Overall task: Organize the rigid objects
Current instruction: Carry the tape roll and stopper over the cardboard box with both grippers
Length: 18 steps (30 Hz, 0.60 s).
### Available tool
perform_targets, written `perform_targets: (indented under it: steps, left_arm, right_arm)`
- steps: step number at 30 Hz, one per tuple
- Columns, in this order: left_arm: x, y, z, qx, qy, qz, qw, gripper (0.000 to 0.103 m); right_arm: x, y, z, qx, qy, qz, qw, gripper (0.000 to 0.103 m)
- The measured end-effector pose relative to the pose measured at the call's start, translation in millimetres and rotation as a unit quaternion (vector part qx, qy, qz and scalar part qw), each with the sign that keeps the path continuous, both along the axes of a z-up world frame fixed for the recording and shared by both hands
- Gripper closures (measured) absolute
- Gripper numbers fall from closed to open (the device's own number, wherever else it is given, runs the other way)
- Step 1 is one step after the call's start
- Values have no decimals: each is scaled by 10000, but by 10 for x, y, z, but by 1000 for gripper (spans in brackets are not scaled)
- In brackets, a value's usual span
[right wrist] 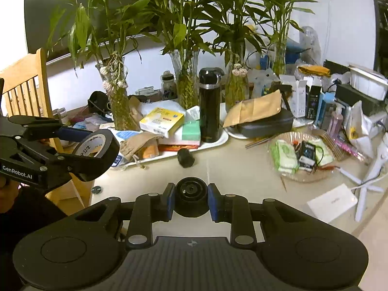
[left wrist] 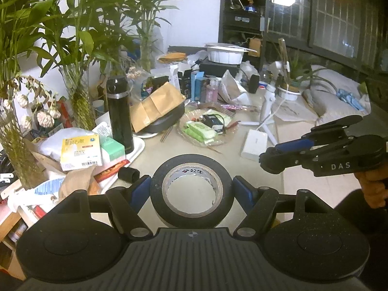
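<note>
Over the cluttered tabletop (left wrist: 242, 169), left wrist view: left hand-held gripper (left wrist: 191, 189) is clamped on a black tape roll (left wrist: 191, 189), blue pads pressing its outer rim on both sides, roll lifted clear of the surface, core facing the camera. Small black cylinder (left wrist: 128, 174) lies loose just ahead-left, beside the white tray (left wrist: 137, 149) that carries the black flask (left wrist: 120, 114) and yellow box (left wrist: 81, 154). Right hand-held gripper (left wrist: 263, 160) shows at the right edge, jaws narrow; what it grips can't be told from this side. Glass dish (left wrist: 206, 127) of packets sits mid-table, white box (left wrist: 254, 144) to its right. Right wrist view: right hand-held gripper (right wrist: 191, 200) is clenched on a small black round knob-like piece (right wrist: 191, 197), pads touching both flanks, held above the tabletop. The left one with the tape is at the far left, over the table edge by the wooden chair (right wrist: 26, 92). Step, as I read it: both items picked and carried, placement pending. Next move calls for picking a drop spot and lowering level before releasing. Open room is the bare strip between tray and dish; tray, dish and white box (right wrist: 332, 202) crowd it on both sides. Plant vases (right wrist: 118, 101) behind are tippable, so keep low and short of them.
</note>
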State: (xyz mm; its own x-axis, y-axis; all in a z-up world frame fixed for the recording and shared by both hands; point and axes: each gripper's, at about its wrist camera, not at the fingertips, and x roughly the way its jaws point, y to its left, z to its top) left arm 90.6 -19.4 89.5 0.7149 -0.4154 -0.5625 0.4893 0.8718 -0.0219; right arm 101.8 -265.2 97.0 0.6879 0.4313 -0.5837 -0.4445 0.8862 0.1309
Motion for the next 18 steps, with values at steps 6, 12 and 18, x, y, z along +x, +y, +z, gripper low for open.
perform_targets:
  steps: [6, 12, 18]
  left_arm:
    - [-130, 19, -132, 73, 154, -2, 9999, 31]
    - [-234, 42, -273, 175, 343, -42, 9993, 30]
    - [-316, 26, -438, 262, 575, -189, 9978, 31]
  right_arm:
    - [-153, 10, -128, -18, 96, 32, 9999, 72]
    - [-300, 15, -219, -53, 174, 59, 9998, 72]
    - [-422, -8, -349, -5, 364, 45, 9993, 72]
